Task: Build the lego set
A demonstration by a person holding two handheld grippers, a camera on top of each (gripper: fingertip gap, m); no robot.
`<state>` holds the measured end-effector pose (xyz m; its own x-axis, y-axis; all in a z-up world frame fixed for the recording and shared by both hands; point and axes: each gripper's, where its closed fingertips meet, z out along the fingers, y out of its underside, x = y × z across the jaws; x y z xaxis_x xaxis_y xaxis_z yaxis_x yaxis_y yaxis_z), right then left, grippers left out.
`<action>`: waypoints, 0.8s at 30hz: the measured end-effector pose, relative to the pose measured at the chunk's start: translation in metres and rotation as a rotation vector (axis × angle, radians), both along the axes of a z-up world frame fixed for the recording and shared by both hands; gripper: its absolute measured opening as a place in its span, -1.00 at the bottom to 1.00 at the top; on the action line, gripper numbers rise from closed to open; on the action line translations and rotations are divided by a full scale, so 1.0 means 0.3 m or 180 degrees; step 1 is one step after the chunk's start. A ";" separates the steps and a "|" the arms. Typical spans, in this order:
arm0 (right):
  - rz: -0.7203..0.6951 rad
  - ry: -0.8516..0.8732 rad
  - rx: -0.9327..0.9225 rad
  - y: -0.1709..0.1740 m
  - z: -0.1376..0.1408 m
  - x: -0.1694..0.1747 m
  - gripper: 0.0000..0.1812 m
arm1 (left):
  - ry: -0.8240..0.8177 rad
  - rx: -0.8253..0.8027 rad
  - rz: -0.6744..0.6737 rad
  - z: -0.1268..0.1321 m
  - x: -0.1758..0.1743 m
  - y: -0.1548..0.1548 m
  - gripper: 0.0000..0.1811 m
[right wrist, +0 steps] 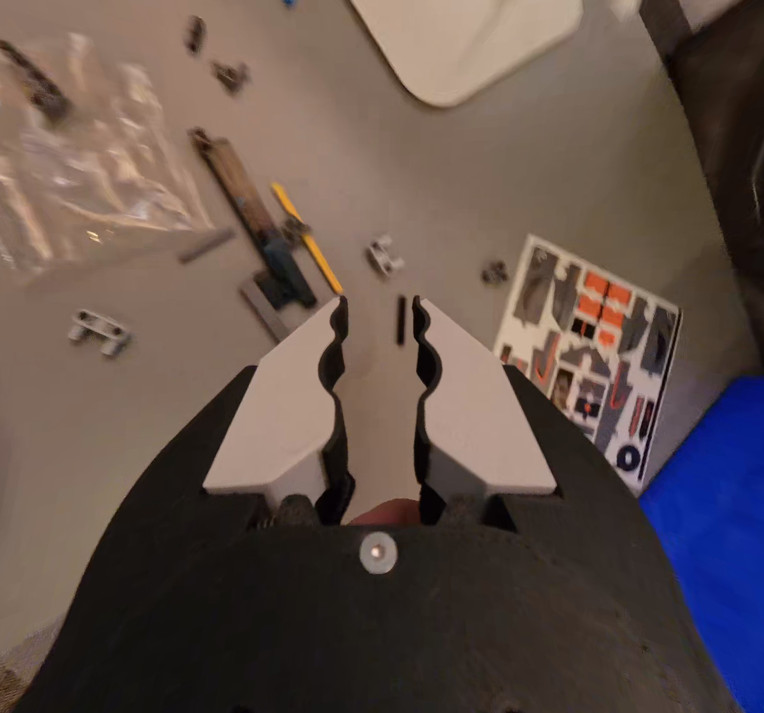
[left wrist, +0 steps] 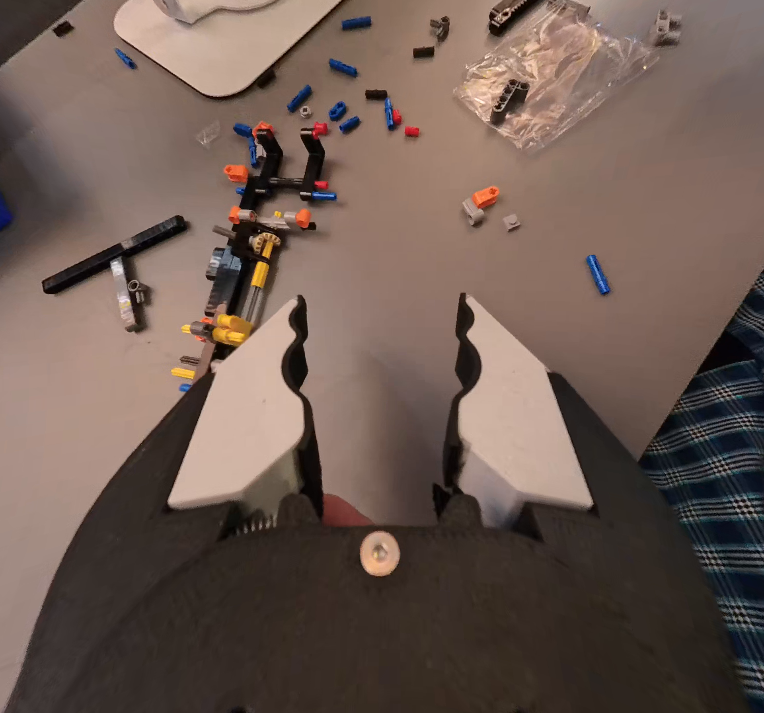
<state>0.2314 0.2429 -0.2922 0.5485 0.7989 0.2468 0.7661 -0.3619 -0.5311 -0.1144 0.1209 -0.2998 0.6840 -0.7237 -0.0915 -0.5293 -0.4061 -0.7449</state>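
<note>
A partly built black lego frame [left wrist: 264, 205] with orange, yellow and blue parts lies on the grey table, just left of my left gripper [left wrist: 380, 300]. That gripper is open and empty above bare table. Loose blue pins [left wrist: 598, 274], red pins [left wrist: 411, 131] and an orange connector [left wrist: 485, 197] lie scattered ahead. In the right wrist view, my right gripper [right wrist: 378, 302] is open and empty, its jaws a narrow gap apart. A small black axle [right wrist: 401, 319] lies on the table between its tips. A second black and yellow lego assembly [right wrist: 268, 225] lies ahead to the left.
A clear plastic bag [left wrist: 550, 72] holds a black beam. A white stand base [left wrist: 231, 10] sits at the far side. A sticker sheet [right wrist: 591, 358] and a blue object [right wrist: 711, 507] lie to the right. Grey connectors [right wrist: 99, 331] lie left. Plaid cloth [left wrist: 711, 465] shows at the table edge. One gripper's finger ends stand about 35 cm off the other's. The orange connector [left wrist: 485, 197] lies around 9 cm away from my left fingertips.
</note>
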 end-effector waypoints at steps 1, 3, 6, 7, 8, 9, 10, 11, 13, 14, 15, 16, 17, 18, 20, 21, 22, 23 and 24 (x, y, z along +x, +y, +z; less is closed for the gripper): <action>-0.0100 0.0041 -0.0057 0.006 -0.006 0.046 -0.66 | 0.0004 -0.0026 0.0000 -0.008 0.004 -0.006 -0.22; -0.0187 0.0164 -0.0164 0.001 -0.019 0.113 -0.67 | 0.0007 -0.0079 0.0008 -0.027 0.011 -0.014 -0.23; 0.0044 0.0453 -0.0392 -0.062 -0.038 0.090 -0.68 | 0.0056 -0.0124 -0.0020 -0.053 0.024 -0.022 -0.24; 0.0173 0.0472 -0.0426 -0.086 -0.049 0.068 -0.68 | 0.0065 -0.0136 -0.0031 -0.059 0.030 -0.022 -0.24; 0.0290 0.0460 -0.0429 -0.106 -0.063 0.045 -0.68 | 0.0066 -0.0134 -0.0037 -0.062 0.036 -0.020 -0.24; 0.0341 0.0437 -0.0409 -0.115 -0.079 0.025 -0.70 | 0.0058 -0.0138 -0.0044 -0.064 0.043 -0.018 -0.24; 0.0346 0.0407 -0.0395 -0.115 -0.097 0.011 -0.74 | 0.0049 -0.0140 -0.0049 -0.064 0.049 -0.016 -0.24; 0.0300 0.0367 -0.0353 -0.103 -0.114 0.005 -0.76 | 0.0044 -0.0130 -0.0051 -0.064 0.056 -0.014 -0.24; 0.0136 0.0357 -0.0300 -0.071 -0.138 0.003 -0.78 | 0.0044 -0.0094 -0.0057 -0.058 0.067 -0.010 -0.24; 0.0081 0.0397 -0.0339 -0.065 -0.145 -0.001 -0.80 | 0.0046 -0.0082 -0.0059 -0.055 0.072 -0.010 -0.24; 0.0044 0.0426 -0.0339 -0.058 -0.149 -0.003 -0.80 | 0.0043 -0.0064 -0.0057 -0.050 0.075 -0.010 -0.24; 0.0049 0.0461 -0.0333 -0.055 -0.150 -0.007 -0.85 | 0.0034 -0.0047 -0.0055 -0.045 0.078 -0.010 -0.24; 0.0073 0.0486 -0.0355 -0.057 -0.151 -0.011 -0.93 | 0.0020 -0.0038 -0.0049 -0.040 0.081 -0.010 -0.24; 0.0069 0.0479 -0.0349 -0.055 -0.151 -0.010 -0.94 | 0.0002 -0.0032 -0.0040 -0.036 0.083 -0.009 -0.24; 0.0092 0.0458 -0.0328 -0.054 -0.144 -0.006 -0.94 | -0.0025 0.0001 -0.0015 -0.027 0.085 -0.003 -0.24; 0.0091 0.0501 -0.0278 -0.049 -0.126 -0.009 -0.94 | -0.0033 0.0027 -0.0001 -0.019 0.085 0.000 -0.24; 0.0117 0.0563 -0.0236 -0.050 -0.098 -0.019 -0.94 | -0.0048 0.0051 0.0003 -0.008 0.086 0.002 -0.24; 0.0189 0.0611 -0.0201 -0.058 -0.065 -0.038 -0.94 | -0.0069 0.0096 0.0011 0.008 0.087 0.005 -0.25; 0.0282 0.0626 -0.0142 -0.065 -0.027 -0.066 -0.94 | -0.0093 0.0147 0.0026 0.026 0.086 0.009 -0.30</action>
<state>0.2117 0.2233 -0.3003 0.5099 0.8538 0.1053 0.6791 -0.3244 -0.6584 -0.0885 0.1235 -0.2919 0.6928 -0.7136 -0.1044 -0.5038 -0.3753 -0.7781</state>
